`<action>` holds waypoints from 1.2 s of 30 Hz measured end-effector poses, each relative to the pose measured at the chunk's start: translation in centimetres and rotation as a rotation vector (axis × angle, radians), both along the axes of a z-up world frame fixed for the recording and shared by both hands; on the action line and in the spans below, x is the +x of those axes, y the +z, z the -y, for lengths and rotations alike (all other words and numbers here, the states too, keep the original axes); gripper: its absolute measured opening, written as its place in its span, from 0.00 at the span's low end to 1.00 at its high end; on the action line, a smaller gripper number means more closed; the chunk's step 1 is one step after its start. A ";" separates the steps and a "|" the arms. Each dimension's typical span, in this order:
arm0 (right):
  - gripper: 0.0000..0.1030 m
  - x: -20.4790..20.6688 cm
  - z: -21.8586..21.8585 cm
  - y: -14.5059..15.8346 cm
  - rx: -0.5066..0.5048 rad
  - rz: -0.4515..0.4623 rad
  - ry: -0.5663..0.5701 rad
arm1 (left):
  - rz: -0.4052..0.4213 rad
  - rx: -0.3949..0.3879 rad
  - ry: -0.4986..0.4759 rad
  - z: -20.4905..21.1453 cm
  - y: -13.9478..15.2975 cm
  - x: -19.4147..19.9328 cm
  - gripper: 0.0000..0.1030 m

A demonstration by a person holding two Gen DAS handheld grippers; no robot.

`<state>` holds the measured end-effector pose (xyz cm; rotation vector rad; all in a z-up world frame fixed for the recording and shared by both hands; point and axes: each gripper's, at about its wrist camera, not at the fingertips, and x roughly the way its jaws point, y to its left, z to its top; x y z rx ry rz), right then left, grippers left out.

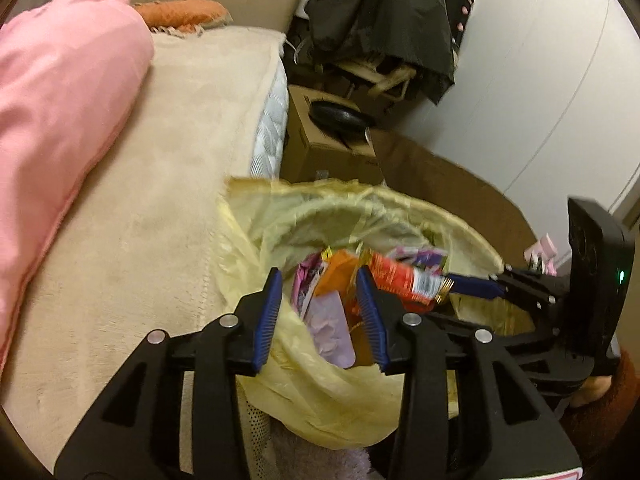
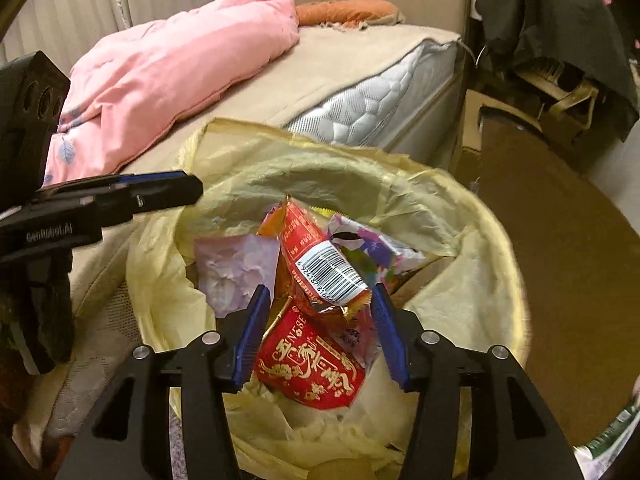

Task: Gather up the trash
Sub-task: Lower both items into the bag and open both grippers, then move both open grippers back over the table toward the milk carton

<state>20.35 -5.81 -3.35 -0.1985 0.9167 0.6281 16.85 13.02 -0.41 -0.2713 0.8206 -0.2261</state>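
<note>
A bin lined with a yellow bag (image 1: pixel 320 380) (image 2: pixel 460 280) stands beside the bed and holds several wrappers. My left gripper (image 1: pixel 320 306) hangs open over its near rim, above a pale purple paper (image 1: pixel 332 324) (image 2: pixel 236 268) and an orange wrapper lying below. My right gripper (image 2: pixel 320 316) is open above the bin's middle. A red wrapper with a barcode (image 2: pixel 316 256) (image 1: pixel 396 280) sits loose between its fingers, and a gap shows at the left pad. A red packet with gold letters (image 2: pixel 312 368) lies under it. Each gripper also shows from the side in the other's view.
A bed with a beige cover (image 1: pixel 160 200) and a pink quilt (image 2: pixel 168 68) runs along the bin's left. Cardboard boxes (image 1: pixel 320 148) and a dark cloth (image 1: pixel 384 20) are piled behind. Brown cardboard (image 2: pixel 560 260) lies on the floor at right, by a white wall.
</note>
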 end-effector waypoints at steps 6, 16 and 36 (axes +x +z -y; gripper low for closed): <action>0.48 -1.6 2.8 2.7 0.035 0.066 -0.046 | 0.052 0.012 0.040 0.8 2.3 -1.1 0.40; 0.55 -5.3 12.9 6.6 0.109 0.195 -0.243 | 0.146 0.069 -0.064 7.7 5.6 -3.0 0.40; 0.62 -13.6 34.1 3.9 -0.019 0.168 -0.586 | 0.078 0.009 -0.582 29.6 1.3 -1.6 0.49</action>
